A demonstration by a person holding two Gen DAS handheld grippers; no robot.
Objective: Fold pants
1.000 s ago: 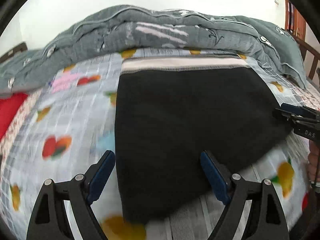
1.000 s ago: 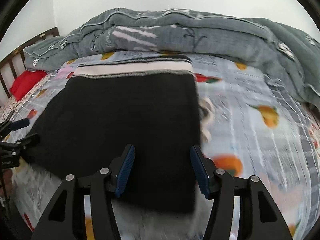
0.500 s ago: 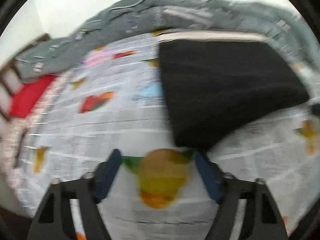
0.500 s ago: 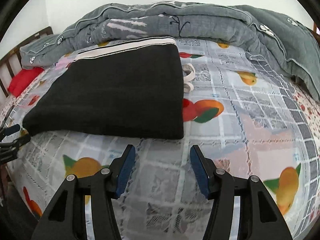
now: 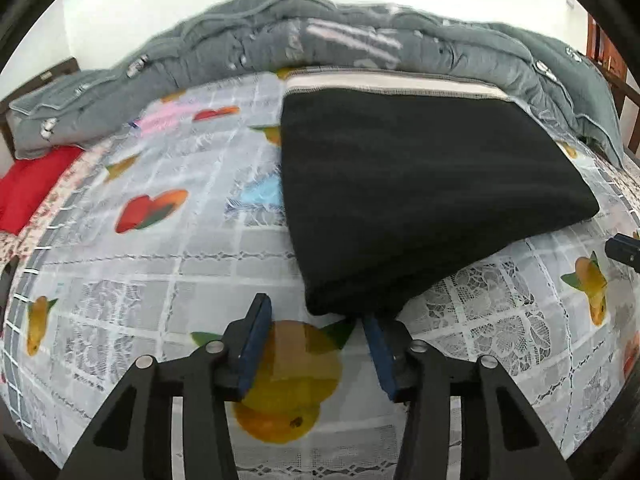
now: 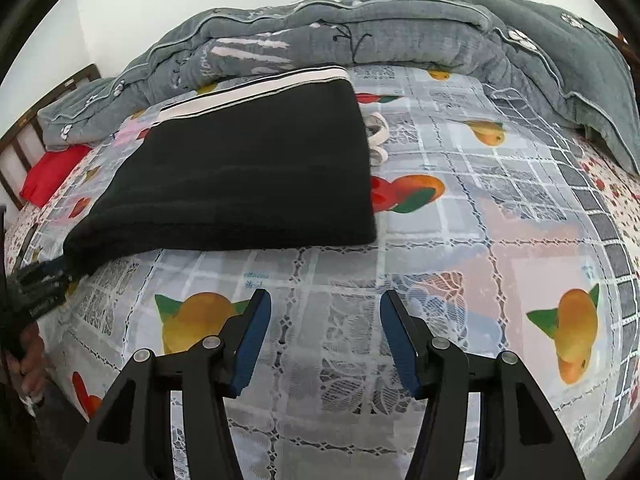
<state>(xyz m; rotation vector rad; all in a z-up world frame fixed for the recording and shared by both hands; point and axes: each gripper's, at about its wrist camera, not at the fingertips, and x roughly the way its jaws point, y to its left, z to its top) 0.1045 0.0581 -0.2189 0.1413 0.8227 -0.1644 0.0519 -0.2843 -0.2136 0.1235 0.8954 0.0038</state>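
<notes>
The black pants (image 5: 416, 192) lie folded into a flat rectangle on the fruit-print bedsheet (image 5: 160, 264), with a white striped waistband (image 5: 392, 85) at the far edge. They also show in the right wrist view (image 6: 248, 184), with white drawstrings (image 6: 377, 136) poking out at the right side. My left gripper (image 5: 316, 320) is open and empty, just before the near corner of the pants. My right gripper (image 6: 323, 312) is open and empty over bare sheet, well short of the pants. The left gripper shows in the right wrist view (image 6: 40, 284) at the pants' near left corner.
A rumpled grey quilt (image 6: 360, 36) is heaped along the far side of the bed. A red pillow (image 5: 28, 184) lies at the far left by a wooden bed frame (image 6: 24, 136). The bed's front edge is just below both grippers.
Both grippers have pulled back from over the pants toward the near edge of the bed. The pants lie still in their folded shape.
</notes>
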